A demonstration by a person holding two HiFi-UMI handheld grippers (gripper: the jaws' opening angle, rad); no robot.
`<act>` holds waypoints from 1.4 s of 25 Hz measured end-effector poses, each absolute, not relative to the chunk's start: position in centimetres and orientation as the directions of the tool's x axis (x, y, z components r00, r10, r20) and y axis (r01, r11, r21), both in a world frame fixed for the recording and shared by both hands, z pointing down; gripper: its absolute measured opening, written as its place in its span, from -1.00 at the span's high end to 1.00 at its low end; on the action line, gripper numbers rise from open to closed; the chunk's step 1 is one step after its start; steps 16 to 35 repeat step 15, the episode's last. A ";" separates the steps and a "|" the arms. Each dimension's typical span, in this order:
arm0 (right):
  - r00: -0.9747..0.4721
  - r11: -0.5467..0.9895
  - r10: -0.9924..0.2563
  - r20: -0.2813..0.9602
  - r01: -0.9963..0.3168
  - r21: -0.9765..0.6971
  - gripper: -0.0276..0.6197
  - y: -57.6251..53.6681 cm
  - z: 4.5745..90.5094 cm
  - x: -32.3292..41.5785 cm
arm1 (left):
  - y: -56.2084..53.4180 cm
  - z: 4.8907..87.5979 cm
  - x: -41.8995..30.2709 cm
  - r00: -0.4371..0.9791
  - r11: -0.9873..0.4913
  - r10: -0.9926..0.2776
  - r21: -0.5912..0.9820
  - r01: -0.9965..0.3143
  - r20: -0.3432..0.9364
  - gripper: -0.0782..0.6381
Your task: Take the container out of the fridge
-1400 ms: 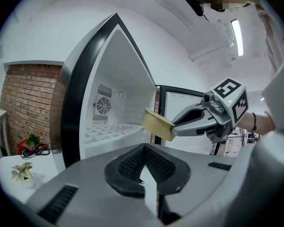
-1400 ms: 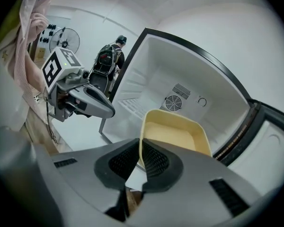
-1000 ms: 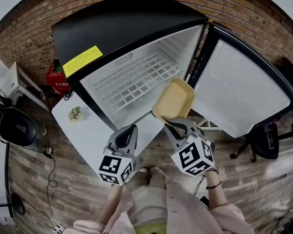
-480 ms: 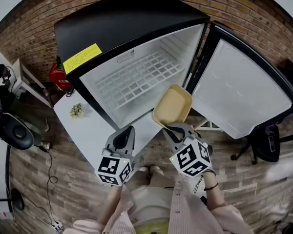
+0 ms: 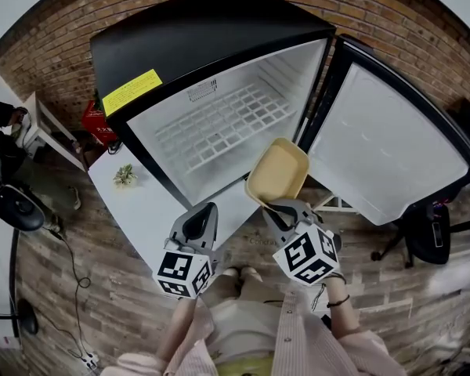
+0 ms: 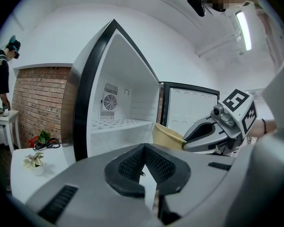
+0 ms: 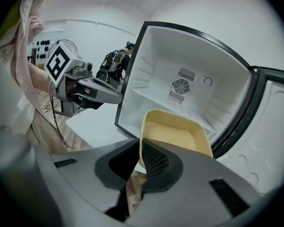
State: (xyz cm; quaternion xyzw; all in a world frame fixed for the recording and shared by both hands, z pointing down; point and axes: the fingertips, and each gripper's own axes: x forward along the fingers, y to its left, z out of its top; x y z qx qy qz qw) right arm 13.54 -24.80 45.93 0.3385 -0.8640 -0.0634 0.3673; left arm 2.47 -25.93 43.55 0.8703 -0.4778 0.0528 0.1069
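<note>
The right gripper (image 5: 280,207) pinches the near rim of the yellow container (image 5: 278,172), held just outside the open fridge (image 5: 211,37). The left gripper (image 5: 202,215), jaws pressed together on nothing, hovers before the fridge too.

Low white rectangular table (image 5: 153,210) stands on the brick-pattern floor (image 5: 102,304). On the table: black mini fridge (image 5: 204,37) at the back, door swung open, and a small potted plant (image 5: 124,175) near the left edge, just beside the fridge's front corner. White wire shelf (image 5: 219,128) sits inside the fridge. On the floor: red box with black cables (image 5: 94,124) by the fridge's left side, small white side table (image 5: 39,128) further left, black office chair (image 5: 427,233) at right.
</note>
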 end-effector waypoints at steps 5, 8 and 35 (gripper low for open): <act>-0.500 0.760 -0.636 0.588 -0.538 0.364 0.85 -24.8 46.0 13.8 | -25.9 43.3 2.6 0.534 -0.519 -0.824 0.126 -0.845 0.188 0.80; -0.501 0.760 -0.637 0.586 -0.535 0.369 0.85 -24.8 46.0 13.7 | -26.0 43.1 2.5 0.532 -0.518 -0.827 0.122 -0.847 0.182 0.80; -0.502 0.761 -0.638 0.584 -0.527 0.379 0.85 -24.9 45.8 13.5 | -25.9 43.0 2.5 0.527 -0.512 -0.830 0.126 -0.850 0.182 0.80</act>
